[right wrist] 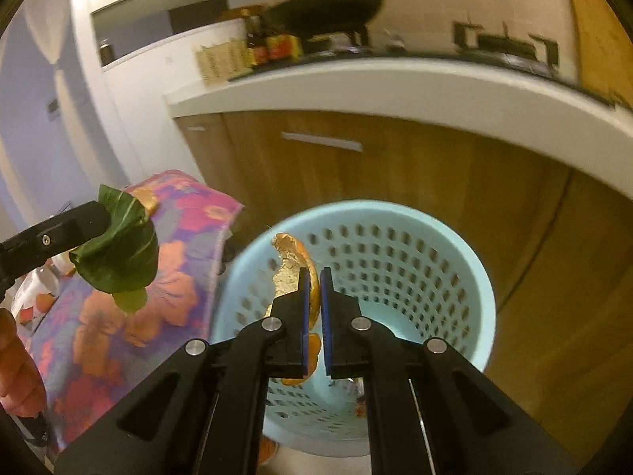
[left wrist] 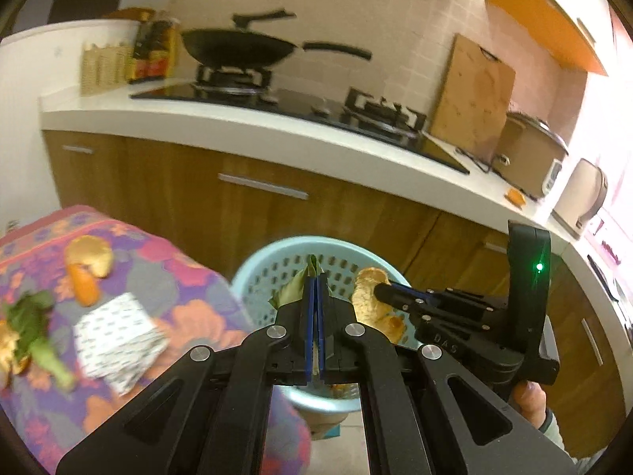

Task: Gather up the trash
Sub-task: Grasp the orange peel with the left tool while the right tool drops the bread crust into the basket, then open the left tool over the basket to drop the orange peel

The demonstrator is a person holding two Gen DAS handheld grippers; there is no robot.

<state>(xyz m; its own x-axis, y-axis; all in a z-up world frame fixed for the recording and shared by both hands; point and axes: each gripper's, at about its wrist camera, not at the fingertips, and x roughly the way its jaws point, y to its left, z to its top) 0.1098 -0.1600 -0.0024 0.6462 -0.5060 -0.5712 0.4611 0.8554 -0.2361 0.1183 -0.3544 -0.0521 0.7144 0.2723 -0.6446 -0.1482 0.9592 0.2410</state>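
Left gripper (left wrist: 316, 277), black w/ blue pads, is pinching a limp green leaf (left wrist: 294, 291), pads pressed together on it w/ no gap showing. Leaf is sticking out past the tips, hanging over the near-left rim of the light-blue perforated plastic basket (left wrist: 257, 273). In the right wrist view the same leaf (right wrist: 120, 255) is showing broad and dark green, just left of the basket and in front of the table edge.

Right gripper (right wrist: 315, 275), same build, is clamping a curled orange peel w/ pale inner side (right wrist: 292, 273); pads nearly together, peel between them, hanging over the basket's (right wrist: 467, 253) open mouth. Left view is showing that peel (left wrist: 374, 301) at the right gripper's tip, above the basket interior.

Basket is standing on the floor betw the small table and the wood cabinet fronts (left wrist: 348, 213).

Table w/ purple-pink floral cloth (left wrist: 190, 289) is still carrying trash: another orange peel piece (left wrist: 87, 265), a white patterned wrapper (left wrist: 118, 340), green veg scraps (left wrist: 35, 328) at the left edge. Blurry, so details unclear.

Behind: white counter (left wrist: 277, 134), black wok (left wrist: 241, 49) on gas hob, wooden cutting board (left wrist: 470, 99) leaning on the tiled wall. Person's fingers (right wrist: 16, 372) are showing at the left edge.
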